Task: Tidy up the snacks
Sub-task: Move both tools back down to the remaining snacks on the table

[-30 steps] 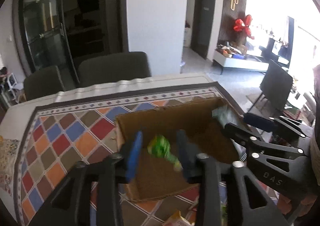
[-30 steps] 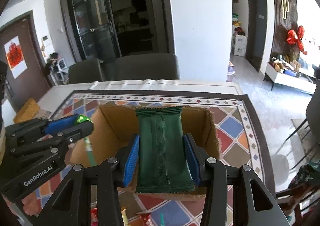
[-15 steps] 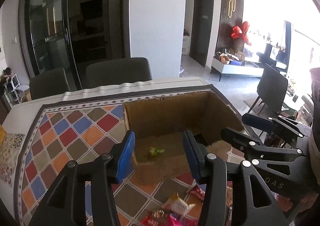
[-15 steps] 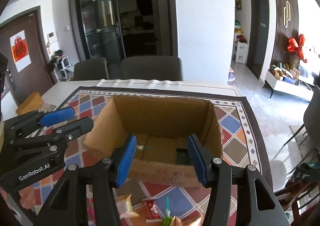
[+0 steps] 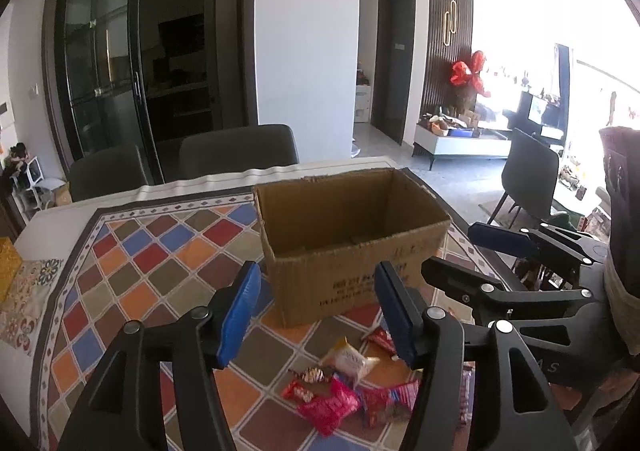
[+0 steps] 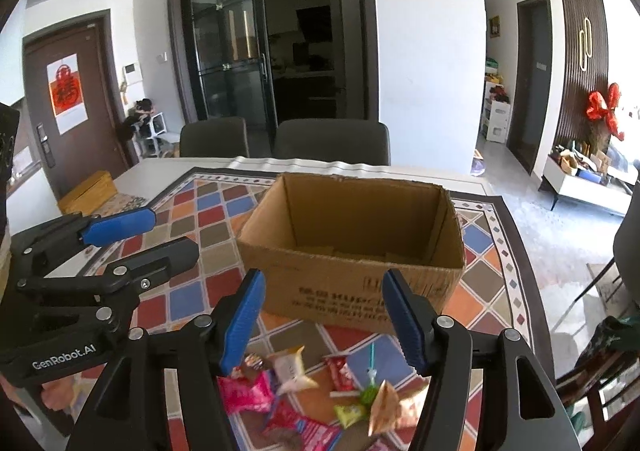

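An open cardboard box stands on the patterned table mat. A pile of small wrapped snacks lies in front of it, nearest me: pink, red, white and green packets. My left gripper hovers above the pile, short of the box's front wall; its jaws are opening with nothing between them. My right gripper hangs beside it on the right, jaws also opening and empty. Each gripper shows in the other's view, the right gripper and the left gripper. The box's floor is mostly hidden by its front wall.
Two dark chairs stand at the table's far side. A yellow box sits at the table's left edge. Another dark chair stands on the floor to the right, past the table edge.
The green sweet and the dark green packet left the jaws and dropped into the box. Both grippers drew back from the box toward the snack pile, their jaws widening.
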